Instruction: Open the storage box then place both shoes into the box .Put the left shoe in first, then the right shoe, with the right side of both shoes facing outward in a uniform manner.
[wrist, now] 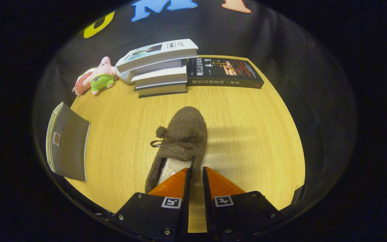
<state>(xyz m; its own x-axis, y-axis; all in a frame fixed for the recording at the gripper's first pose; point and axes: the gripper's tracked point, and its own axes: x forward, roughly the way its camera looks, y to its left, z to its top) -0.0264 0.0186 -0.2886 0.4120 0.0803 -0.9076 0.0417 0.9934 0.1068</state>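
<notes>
Brown fuzzy shoe (182, 141) on my wooden table (247, 134), my gripper (195, 173) with orange fingers (173, 185) pinching its right collar wall, grey storage box (67, 146) far left, book stack (160, 69) and plush toy (96, 79) beyond

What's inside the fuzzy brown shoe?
White stuffing shows in the shoe's opening. One finger of the hand-held gripper reaches inside, pinching the shoe's side wall against the other. The toe's inside is covered.

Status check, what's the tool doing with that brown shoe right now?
Tool shut on the brown shoe's right side wall, one finger inside. Shoe over the wooden table. Grey box off left. Path looks clear.
</notes>
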